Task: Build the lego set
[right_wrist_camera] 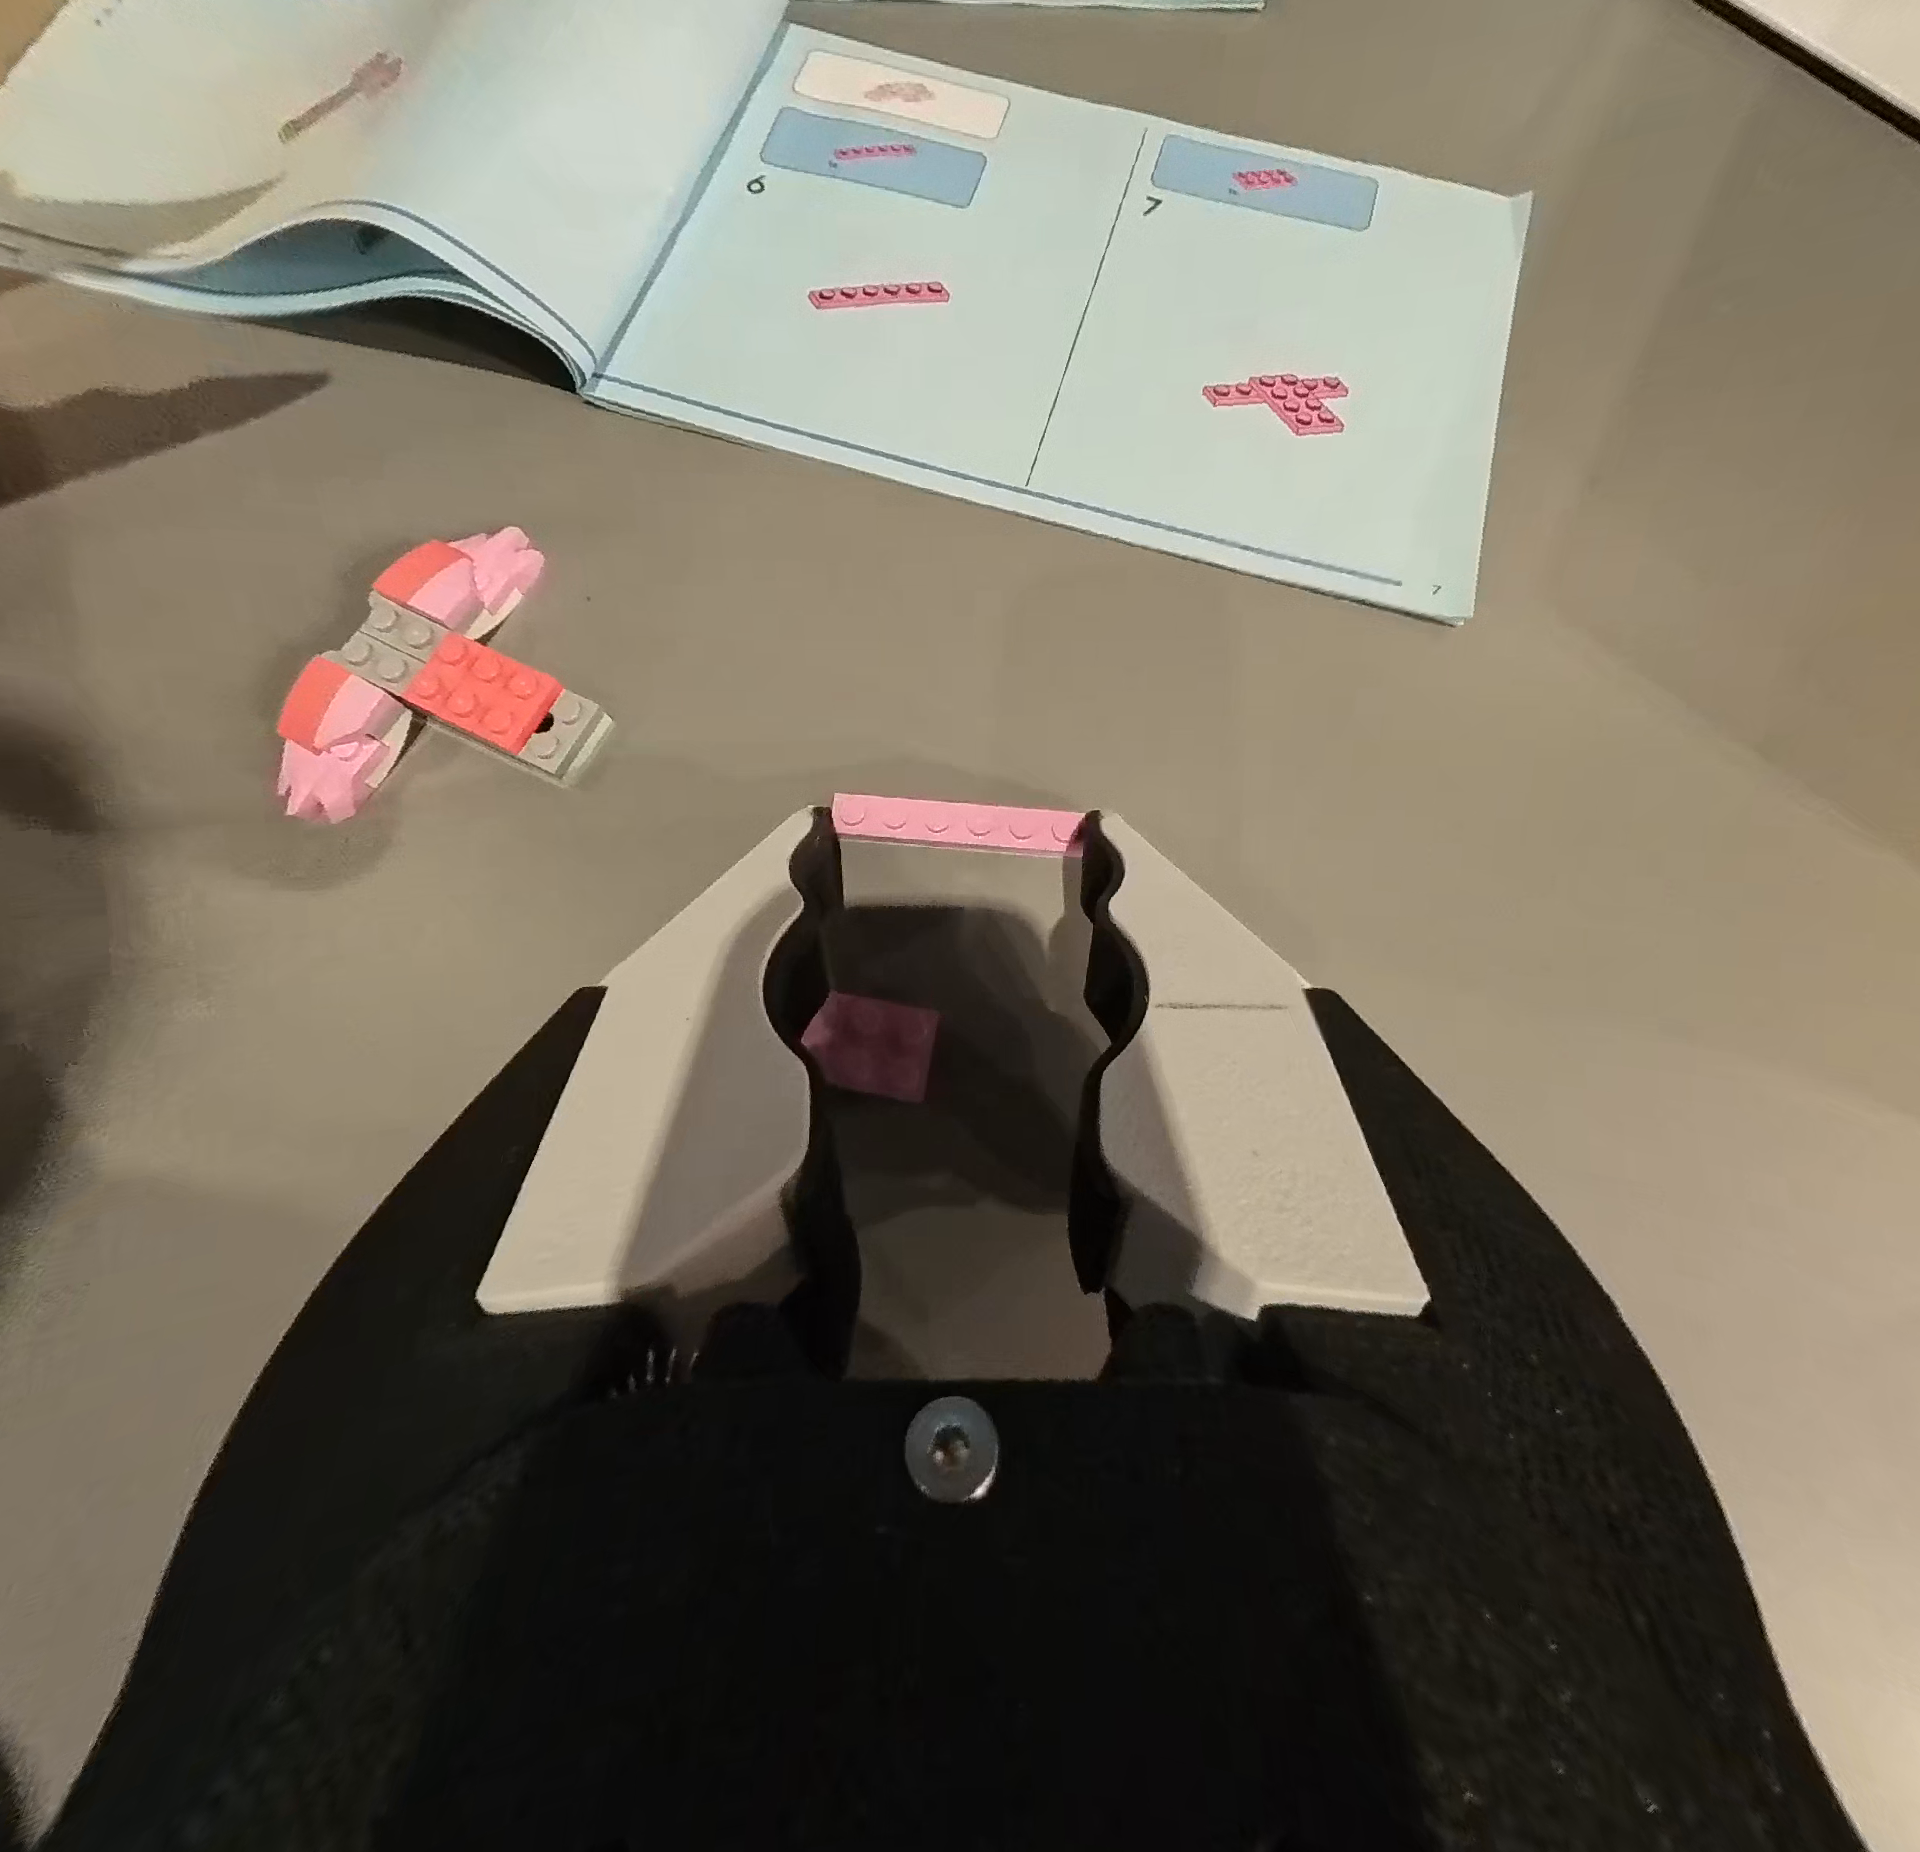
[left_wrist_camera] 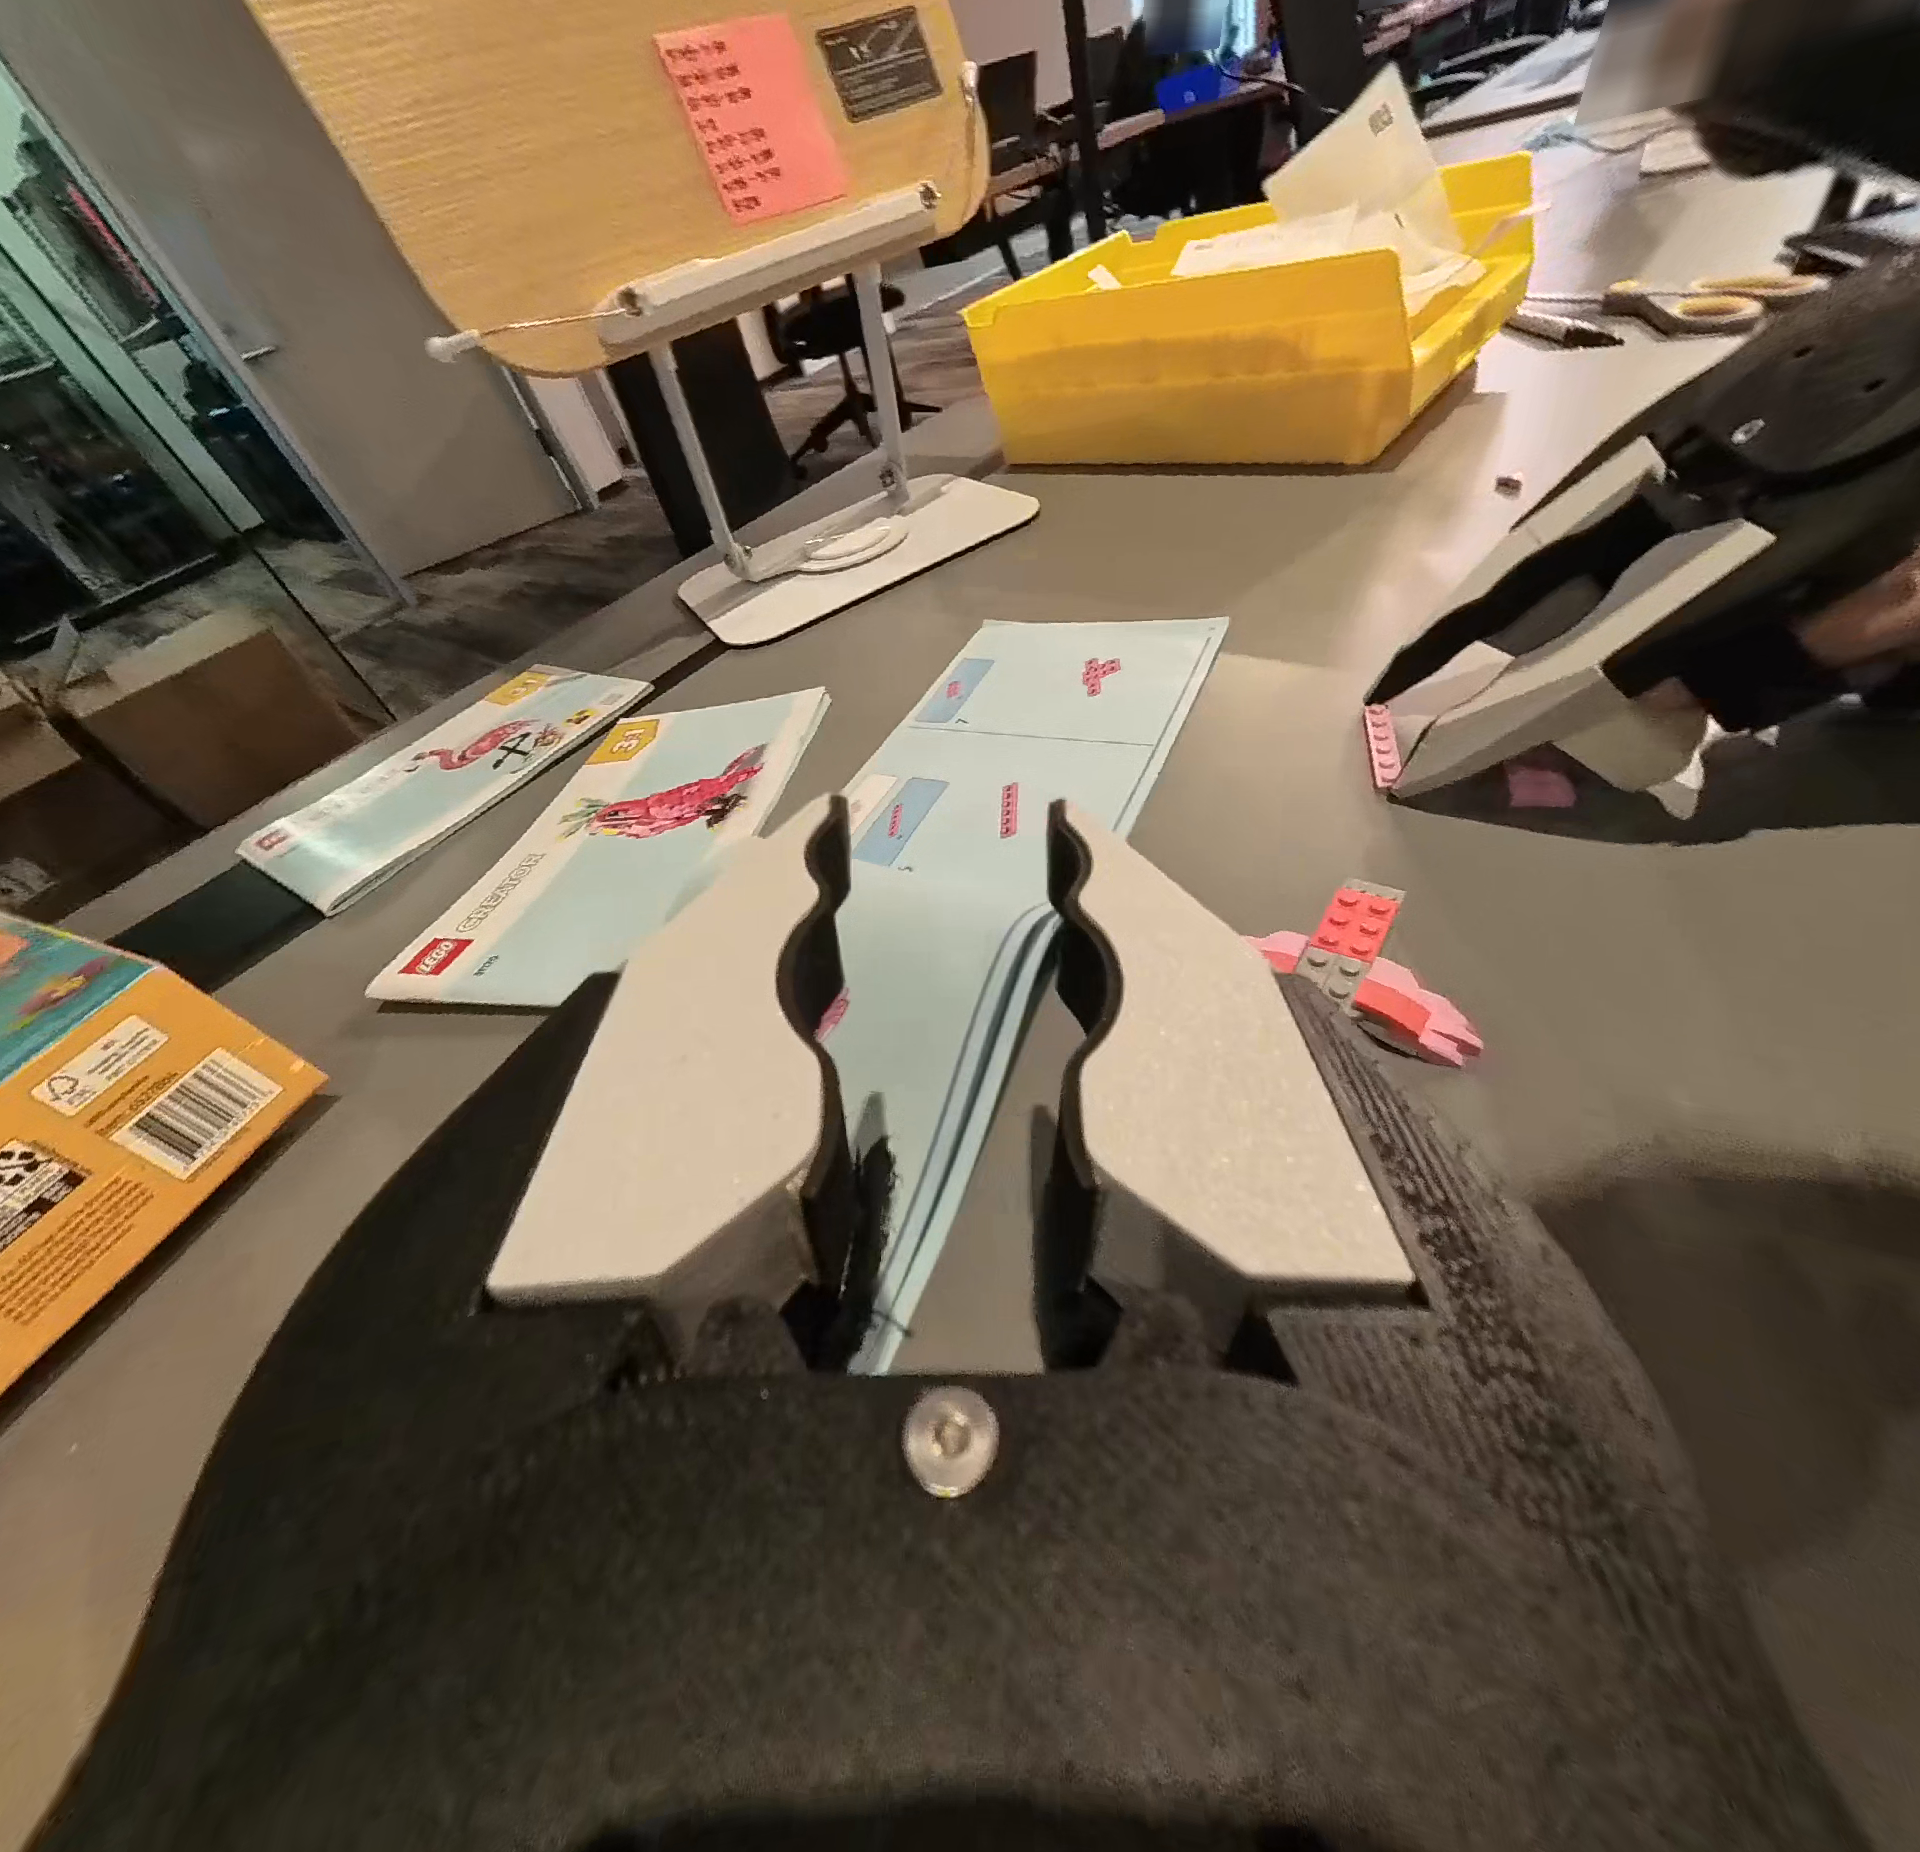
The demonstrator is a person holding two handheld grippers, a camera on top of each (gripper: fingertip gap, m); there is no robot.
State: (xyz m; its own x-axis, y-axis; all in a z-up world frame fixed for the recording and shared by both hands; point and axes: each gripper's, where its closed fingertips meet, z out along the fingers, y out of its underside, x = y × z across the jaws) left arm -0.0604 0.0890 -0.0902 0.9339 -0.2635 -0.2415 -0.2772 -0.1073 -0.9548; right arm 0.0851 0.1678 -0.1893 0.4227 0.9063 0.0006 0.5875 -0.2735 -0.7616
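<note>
Right claw [right_wrist_camera: 958, 828] is pinching a long pink plate [right_wrist_camera: 956, 823] by its ends; left claw [left_wrist_camera: 948, 828] is hanging empty.

Over on the right, the fingertips are clamping that one-stud-wide plate lengthwise, holding it low over the grey worktop [right_wrist_camera: 1455, 867], and a small purple plate [right_wrist_camera: 871, 1056] is lying flat on the worktop in the shadow between the fingers. The left claw is sitting part-open with nothing in it, hovering above the open instruction booklet [left_wrist_camera: 1039, 732]. The half-built pink, coral and grey assembly [right_wrist_camera: 436, 675] is resting on the worktop to the left of the right claw, just in front of the booklet. Two closed booklets [left_wrist_camera: 623, 857] are lying further left, and a yellow bin [left_wrist_camera: 1247, 348] is standing at the back.
</note>
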